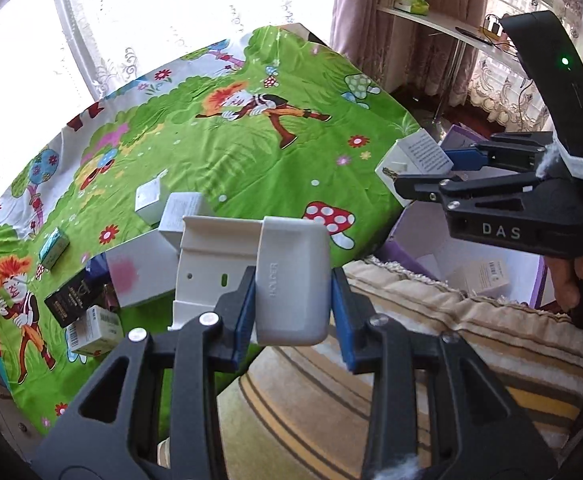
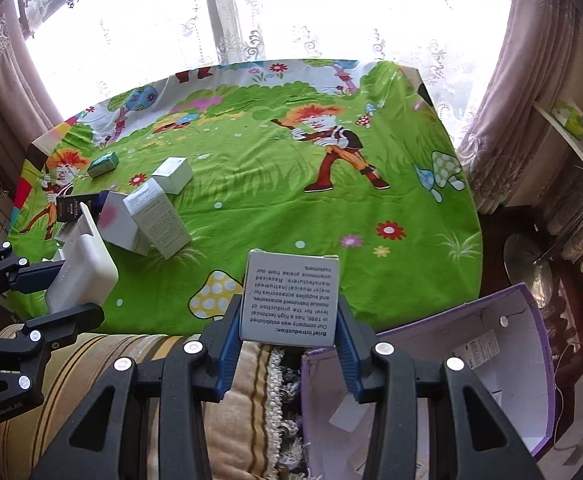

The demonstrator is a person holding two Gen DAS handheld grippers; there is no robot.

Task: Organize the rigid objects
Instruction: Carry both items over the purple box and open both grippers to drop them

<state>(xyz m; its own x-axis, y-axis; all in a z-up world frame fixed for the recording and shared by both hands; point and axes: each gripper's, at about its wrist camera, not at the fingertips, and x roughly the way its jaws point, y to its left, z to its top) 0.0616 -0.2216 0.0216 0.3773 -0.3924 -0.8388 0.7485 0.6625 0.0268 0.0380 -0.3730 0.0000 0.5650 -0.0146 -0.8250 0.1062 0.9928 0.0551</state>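
While our left gripper holds the white holder between its fingers at lower centre, our right gripper grips a small printed box above the purple box, lower right.

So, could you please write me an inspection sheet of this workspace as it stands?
Surface: bed under a green cartoon sheet, striped cushion at its near edge.
Job's things: white holder and printed box both gripped; purple carton open beside the bed, a box inside.
Clutter: pile of small boxes on the sheet's left; teal box apart.
Grippers: left gripper shut on the holder; right gripper shut on the printed box.
Cables: wires on the side shelf.
Surroundings: lace curtains, bright window.
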